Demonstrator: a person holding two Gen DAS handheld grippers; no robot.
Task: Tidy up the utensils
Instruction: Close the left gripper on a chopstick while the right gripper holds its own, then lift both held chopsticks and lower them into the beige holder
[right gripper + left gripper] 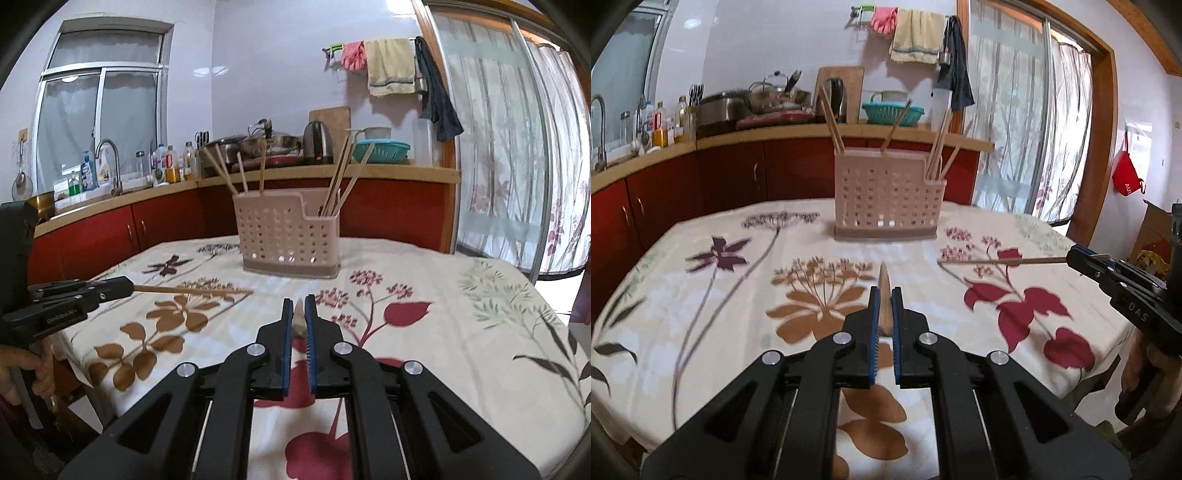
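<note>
And there it was: the left claw (885,295), black with blue pads, was clamped tight on a pale wooden chopstick (885,291), its tip poking straight out toward the perforated pink plastic utensil holder (886,199). The right claw (299,304) matched it, pinched shut on a second wooden chopstick (298,317) seen end-on between the pads. From the left wrist view that second stick (1001,261) ran level above the cloth, off to the right of the holder and nearer the camera. From the right wrist view the left claw's stick (192,290) lay level too, off to the holder's left.

The holder stood upright on the desk (424,332), which was draped in a cream cloth printed with brown, red and purple flowers. It sat near the far edge, well apart from both claws. A few chopsticks (229,173) leaned out of the holder's tall back compartment, and another bunch of chopsticks (343,177) fanned out of its lower right-hand pocket. Behind the holder ran a kitchen counter with red cabinet doors (166,218), crowded with pots and bottles. A person's hand (26,369) gripped the left claw's handle.
</note>
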